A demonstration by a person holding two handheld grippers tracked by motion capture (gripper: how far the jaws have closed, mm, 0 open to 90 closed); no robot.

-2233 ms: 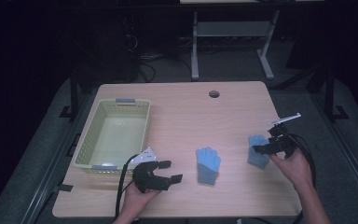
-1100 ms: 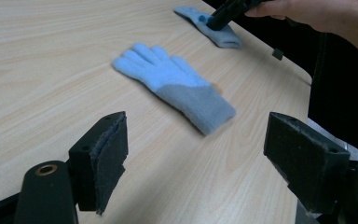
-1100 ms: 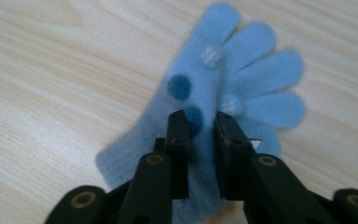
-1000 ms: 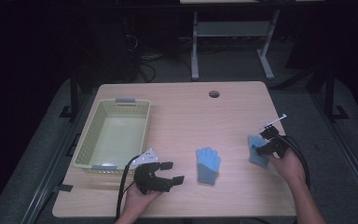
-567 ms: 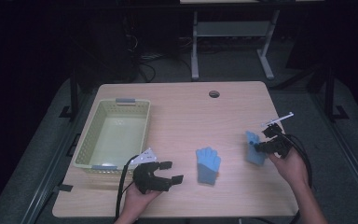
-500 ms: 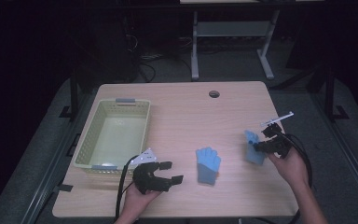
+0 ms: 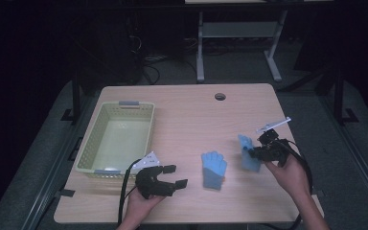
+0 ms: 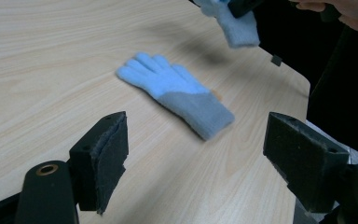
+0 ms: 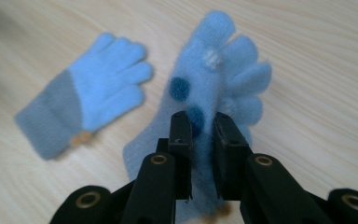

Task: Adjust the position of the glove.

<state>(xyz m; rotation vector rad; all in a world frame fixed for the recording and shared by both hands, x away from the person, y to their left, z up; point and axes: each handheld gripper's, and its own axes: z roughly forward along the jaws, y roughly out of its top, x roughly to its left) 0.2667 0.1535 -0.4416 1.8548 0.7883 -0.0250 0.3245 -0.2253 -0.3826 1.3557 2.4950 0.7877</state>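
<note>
Change since the earlier pictures: the right gripper, jaws pinched on the light blue knitted glove with dark blue dots, has shifted leftward and slightly away from the table's right edge, toward the flat light blue glove with a grey cuff. The dotted glove, previously low at the wooden table surface, now hangs raised from the jaws, its cuff end drooping.
</note>
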